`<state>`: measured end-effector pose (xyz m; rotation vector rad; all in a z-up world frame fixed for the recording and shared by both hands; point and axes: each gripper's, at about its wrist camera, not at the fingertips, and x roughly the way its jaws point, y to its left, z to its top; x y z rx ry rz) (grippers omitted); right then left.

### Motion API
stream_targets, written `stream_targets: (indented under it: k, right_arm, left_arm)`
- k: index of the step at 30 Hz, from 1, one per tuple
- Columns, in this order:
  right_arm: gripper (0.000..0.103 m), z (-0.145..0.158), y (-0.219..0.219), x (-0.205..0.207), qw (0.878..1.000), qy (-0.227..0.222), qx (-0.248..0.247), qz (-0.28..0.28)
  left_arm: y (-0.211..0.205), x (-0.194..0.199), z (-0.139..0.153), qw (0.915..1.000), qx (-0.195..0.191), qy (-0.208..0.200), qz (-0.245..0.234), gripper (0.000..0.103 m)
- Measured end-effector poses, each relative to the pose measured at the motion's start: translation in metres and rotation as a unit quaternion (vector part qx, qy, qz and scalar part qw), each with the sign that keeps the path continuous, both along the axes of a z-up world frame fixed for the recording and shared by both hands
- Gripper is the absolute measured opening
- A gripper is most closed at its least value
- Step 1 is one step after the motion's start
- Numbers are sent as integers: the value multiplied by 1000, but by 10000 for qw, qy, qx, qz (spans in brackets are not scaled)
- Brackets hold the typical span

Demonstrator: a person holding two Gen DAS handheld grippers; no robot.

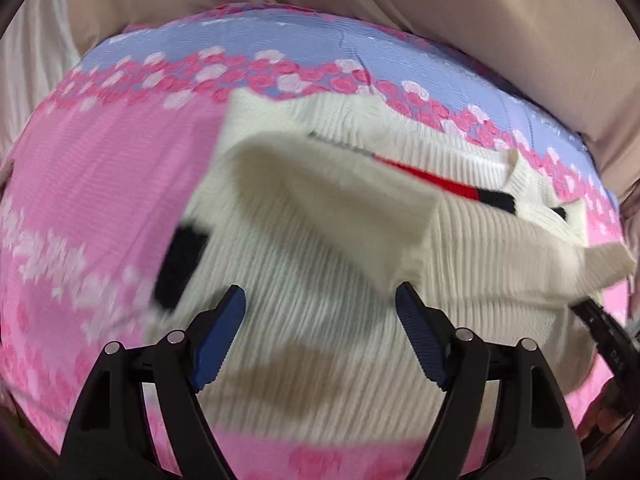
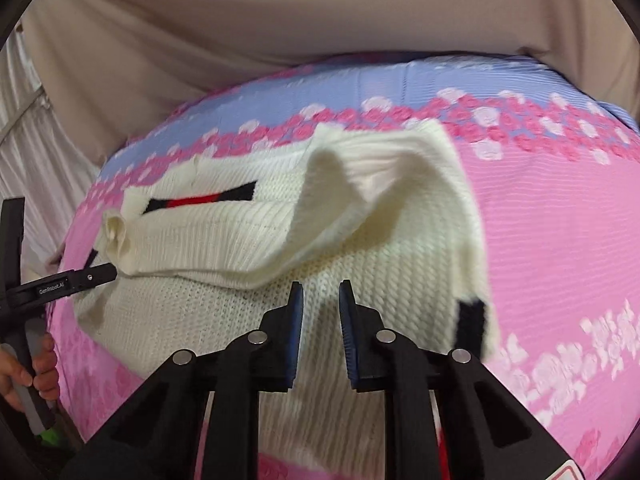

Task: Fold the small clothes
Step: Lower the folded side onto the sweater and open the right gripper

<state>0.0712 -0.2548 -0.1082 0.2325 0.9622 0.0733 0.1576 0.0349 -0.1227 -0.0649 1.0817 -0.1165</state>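
A small cream knit sweater (image 1: 320, 264) with black and red stripes lies on a pink and blue flowered bedspread (image 1: 88, 184). One part is folded over its middle. My left gripper (image 1: 320, 300) hovers just above the sweater with its jaws wide apart and empty. In the right wrist view the same sweater (image 2: 360, 240) lies ahead of my right gripper (image 2: 321, 294), whose jaws stand a narrow gap apart with nothing between them. The left gripper's finger (image 2: 96, 274) touches the folded edge at the far left there. The right gripper's body shows at the right edge of the left wrist view (image 1: 604, 328).
Beige fabric (image 2: 240, 20) hangs behind the bed. A pale curtain (image 2: 24, 128) is at the left. The person's hand (image 2: 24, 372) grips the left tool's handle at the lower left.
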Motion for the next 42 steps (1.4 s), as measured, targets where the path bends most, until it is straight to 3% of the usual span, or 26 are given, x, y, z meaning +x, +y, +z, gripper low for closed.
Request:
stream_targets:
  k: [5, 8, 11, 14, 16, 17, 18, 19, 20, 21, 22, 25, 28, 30, 33, 34, 39, 42]
  right_arm:
    - [17, 20, -7, 54, 9983, -460, -213, -292]
    - [21, 38, -15, 69, 9956, -615, -434, -564]
    - [41, 45, -20, 49, 9940, -674, -485, -715]
    - [54, 34, -28, 27, 9928, -564, -581, -878]
    - [56, 18, -33, 27, 9934, -301, -549, -957]
    - [56, 11, -35, 29, 9936, -204, -514, -988]
    - [56, 7, -36, 33, 9938, -164, -474, -989]
    - [55, 3, -35, 35, 9942, -146, -462, -962]
    - [50, 0, -33, 38, 9950, -87, -430, -895]
    - [21, -3, -30, 42, 9963, -44, -329, -794]
    - [8, -2, -28, 45, 9972, 12, -209, -714]
    - [7, 28, -25, 42, 9965, -486, -49, -684]
    - [7, 61, -29, 39, 9916, -999, -160, -808]
    - [7, 51, -36, 48, 9914, -849, -398, -912]
    - [8, -5, -49, 71, 9936, 302, -514, -961]
    - [9, -8, -50, 67, 9934, 340, -394, -1022]
    - [14, 41, -23, 17, 9921, -614, -481, -982]
    - [14, 42, 0, -11, 9948, -587, -516, -651]
  left_arm:
    - [-12, 62, 26, 9977, 215, -572, 282, 73]
    - [2, 68, 46, 9969, -42, -663, 424, 75]
    - [16, 51, 47, 9963, 117, -740, 426, 82]
    - [24, 52, 23, 9969, 315, -441, 563, 85]
    - [31, 60, 6, 9975, 89, -122, 684, 83]
    - [32, 61, 0, 9975, -8, -61, 697, 80]
    - [31, 64, -5, 9978, -24, 21, 660, 68]
    - [29, 66, -8, 9981, 16, 79, 612, 54]
    - [29, 66, -8, 9981, 44, 62, 608, 47]
    - [31, 65, -2, 9980, -32, -22, 637, 31]
    - [34, 65, 5, 9977, -173, -70, 654, 21]
    - [43, 66, 24, 9954, -517, -250, 763, 17]
    - [41, 77, 26, 9959, -289, -392, 766, 10]
    - [35, 89, 11, 9965, 86, -276, 785, 10]
    - [36, 94, 2, 9964, 79, -10, 841, 10]
    - [37, 89, 8, 9964, 47, -111, 839, 10]
    - [29, 56, 29, 9982, -16, -222, 562, 21]
    - [21, 34, 25, 9988, 121, -111, 454, 27]
